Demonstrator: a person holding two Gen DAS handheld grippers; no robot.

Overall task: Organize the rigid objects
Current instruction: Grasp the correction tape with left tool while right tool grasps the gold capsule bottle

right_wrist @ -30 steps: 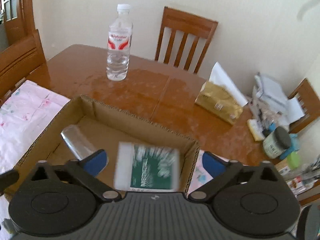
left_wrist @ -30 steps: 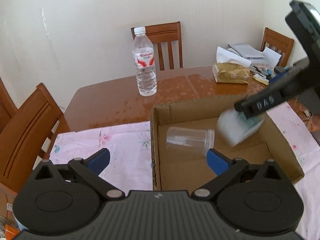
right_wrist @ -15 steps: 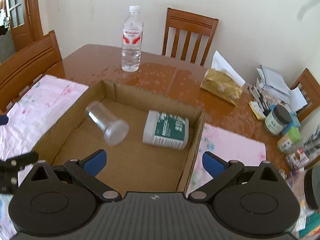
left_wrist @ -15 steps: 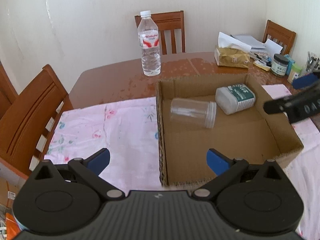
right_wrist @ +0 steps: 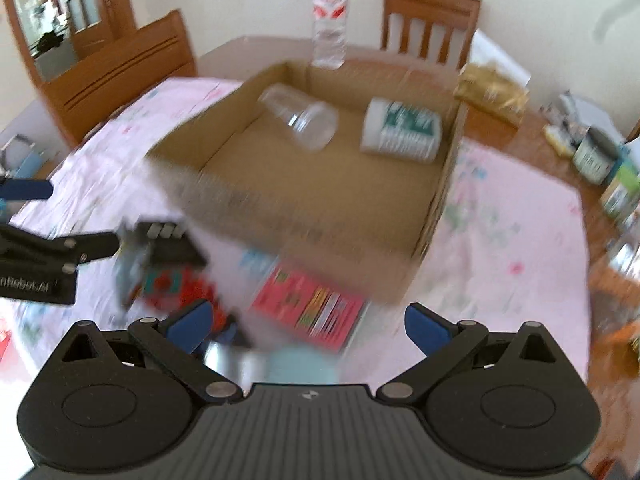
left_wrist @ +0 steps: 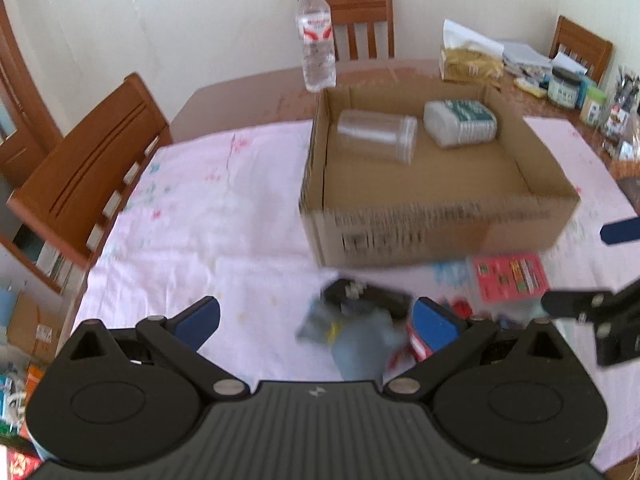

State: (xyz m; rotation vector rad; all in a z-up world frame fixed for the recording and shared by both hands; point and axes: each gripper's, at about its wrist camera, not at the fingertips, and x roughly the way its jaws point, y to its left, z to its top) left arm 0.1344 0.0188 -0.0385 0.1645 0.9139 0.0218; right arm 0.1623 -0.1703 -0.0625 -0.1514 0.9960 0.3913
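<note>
Above pink cloth (left_wrist: 208,216), left gripper (left_wrist: 316,320) and right gripper (right_wrist: 306,322) spread wide, empty.

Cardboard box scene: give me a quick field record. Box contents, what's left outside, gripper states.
container: cardboard box, open top, on pink floral cloth
inside box: clear plastic jar on its side; white bottle with green label on its side
outside, near side of box: pink card, black item, blurred red and grey items
behind box: water bottle, upright
left hand-held gripper: open, empty
right hand-held gripper: open, empty
image quality: motion blur on the near items
</note>
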